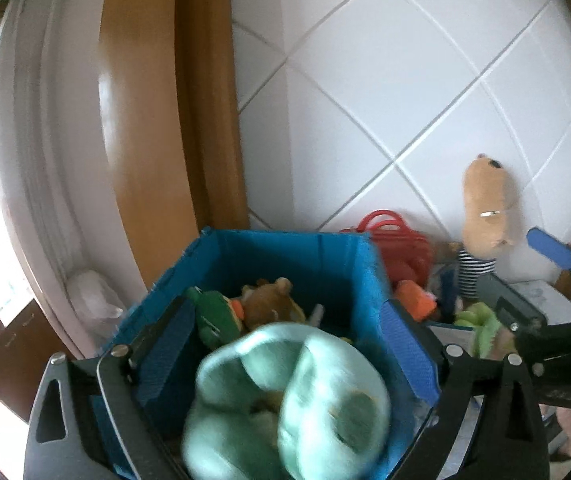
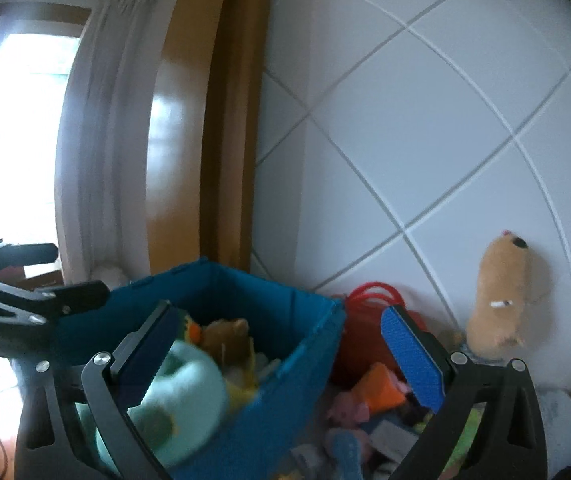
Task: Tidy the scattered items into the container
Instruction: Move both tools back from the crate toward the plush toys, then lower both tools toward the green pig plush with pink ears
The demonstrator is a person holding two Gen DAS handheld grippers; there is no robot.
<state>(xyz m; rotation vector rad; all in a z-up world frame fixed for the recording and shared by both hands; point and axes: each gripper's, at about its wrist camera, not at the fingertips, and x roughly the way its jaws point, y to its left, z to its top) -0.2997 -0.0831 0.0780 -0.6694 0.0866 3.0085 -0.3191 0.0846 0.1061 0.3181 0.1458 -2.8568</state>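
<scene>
As the pale mint-green plush toy (image 1: 285, 404) sits blurred over the near end of the blue fabric bin (image 1: 285, 252), we note left claw (image 1: 285, 344) and right claw (image 2: 281, 352) both spread apart. Soft, light; we would pinch a fold.

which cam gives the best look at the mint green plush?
Left wrist: the mint green plush fills the space between the open left gripper fingers, over the blue bin, though motion-blurred. Right wrist shows only part of it, behind that gripper's left finger.
</scene>
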